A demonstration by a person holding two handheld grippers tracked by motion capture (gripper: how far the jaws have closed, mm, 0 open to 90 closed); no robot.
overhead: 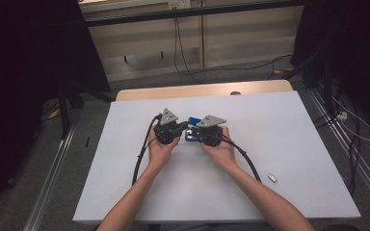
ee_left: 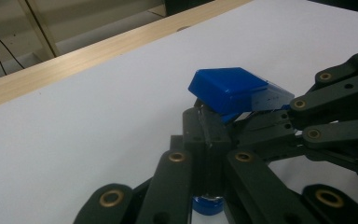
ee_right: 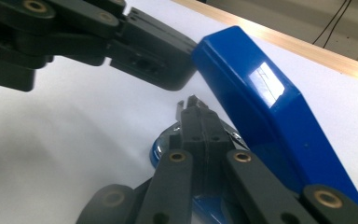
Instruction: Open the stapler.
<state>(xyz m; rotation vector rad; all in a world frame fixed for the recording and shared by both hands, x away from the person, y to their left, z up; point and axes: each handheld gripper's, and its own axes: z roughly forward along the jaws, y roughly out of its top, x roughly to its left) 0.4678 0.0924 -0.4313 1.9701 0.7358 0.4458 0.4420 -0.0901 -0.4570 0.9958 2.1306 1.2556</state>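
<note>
On table (overhead: 289,144): 1 blue stapler (overhead: 193,120), 2 grippers (overhead: 183,132).

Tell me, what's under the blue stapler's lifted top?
Under the blue stapler top, the right gripper pinches a thin metal part, jaws shut. The stapler's blue base lies on the white table. The grippers cover what's deeper inside.
</note>
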